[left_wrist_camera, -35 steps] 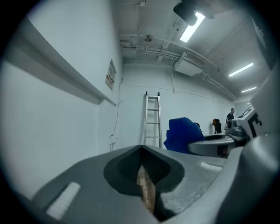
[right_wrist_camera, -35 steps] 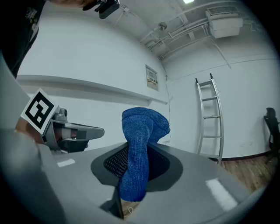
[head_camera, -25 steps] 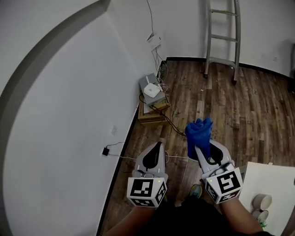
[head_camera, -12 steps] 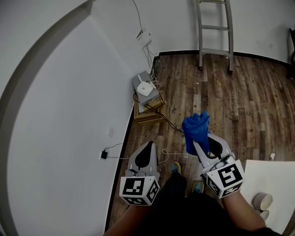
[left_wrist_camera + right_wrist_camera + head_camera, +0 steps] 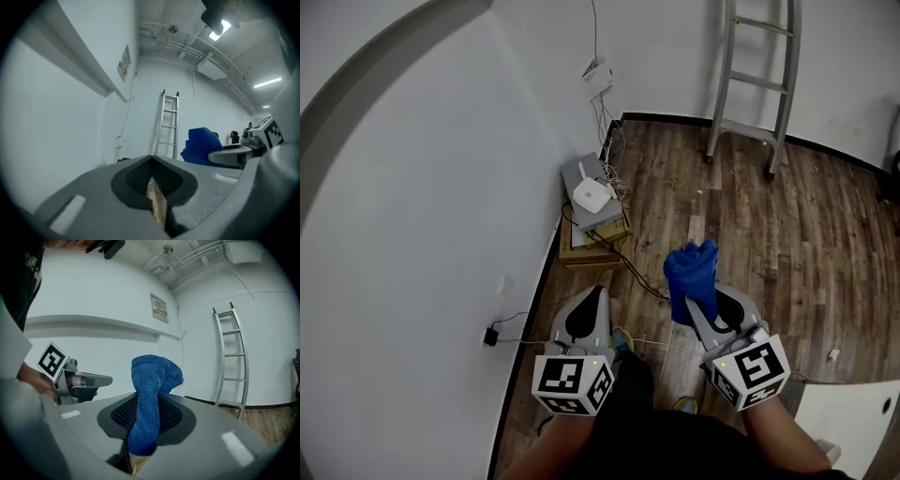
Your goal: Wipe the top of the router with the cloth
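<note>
The white router [image 5: 591, 195] lies on a grey box [image 5: 584, 178] by the wall, on top of a low wooden crate [image 5: 591, 249], well ahead of both grippers. My right gripper [image 5: 705, 305] is shut on a bunched blue cloth [image 5: 689, 276] [image 5: 149, 401], which sticks up out of its jaws. My left gripper [image 5: 592, 302] [image 5: 154, 206] is shut with nothing in it, beside the right one and nearer the wall. Both are held above the wooden floor [image 5: 787, 225], short of the router.
A metal ladder [image 5: 757, 84] leans on the far wall. Cables [image 5: 609, 141] hang from a wall box [image 5: 597, 73] down to the router and trail over the floor. A plug [image 5: 492, 335] sits low on the left wall. A white tabletop corner [image 5: 848, 422] is at lower right.
The view has shifted forward toward the router, which now lies closer and more central. Both grippers stay side by side; the cloth is still held in the right one.
</note>
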`<state>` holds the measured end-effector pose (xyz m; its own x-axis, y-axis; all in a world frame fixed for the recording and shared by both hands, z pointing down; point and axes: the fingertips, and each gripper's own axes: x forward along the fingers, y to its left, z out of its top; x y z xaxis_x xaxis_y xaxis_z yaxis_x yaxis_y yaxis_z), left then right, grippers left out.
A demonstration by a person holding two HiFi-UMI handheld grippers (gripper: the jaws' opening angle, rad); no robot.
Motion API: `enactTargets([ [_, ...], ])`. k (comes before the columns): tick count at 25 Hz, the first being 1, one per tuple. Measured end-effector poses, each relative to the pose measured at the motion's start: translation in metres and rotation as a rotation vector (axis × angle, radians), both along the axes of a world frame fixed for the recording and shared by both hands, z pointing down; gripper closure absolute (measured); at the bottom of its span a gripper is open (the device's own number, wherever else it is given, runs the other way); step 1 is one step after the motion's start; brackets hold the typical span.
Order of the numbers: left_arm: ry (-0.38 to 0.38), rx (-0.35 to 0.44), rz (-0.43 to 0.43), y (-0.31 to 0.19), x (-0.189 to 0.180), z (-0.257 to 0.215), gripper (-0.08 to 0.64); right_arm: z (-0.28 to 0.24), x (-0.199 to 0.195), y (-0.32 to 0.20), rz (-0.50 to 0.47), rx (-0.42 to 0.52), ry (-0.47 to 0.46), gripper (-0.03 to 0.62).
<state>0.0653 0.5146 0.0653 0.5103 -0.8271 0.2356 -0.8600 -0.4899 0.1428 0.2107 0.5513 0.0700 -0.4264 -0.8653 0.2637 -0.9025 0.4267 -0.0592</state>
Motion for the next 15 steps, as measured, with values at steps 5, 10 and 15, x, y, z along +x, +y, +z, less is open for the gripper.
enactTargets([
  [5,0.005,-0.038,0.021,-0.1,-0.052,0.011,0.559,0.005,-0.059,-0.115,0.013,-0.017,0.016,0.474],
  [10,-0.001,-0.031,0.064,-0.189,-0.081,0.004,0.559,0.001,-0.093,-0.193,0.049,-0.027,0.025,0.474],
  [15,0.01,-0.029,0.068,-0.233,-0.087,0.006,0.559,0.012,-0.097,-0.226,0.053,-0.058,0.03,0.474],
])
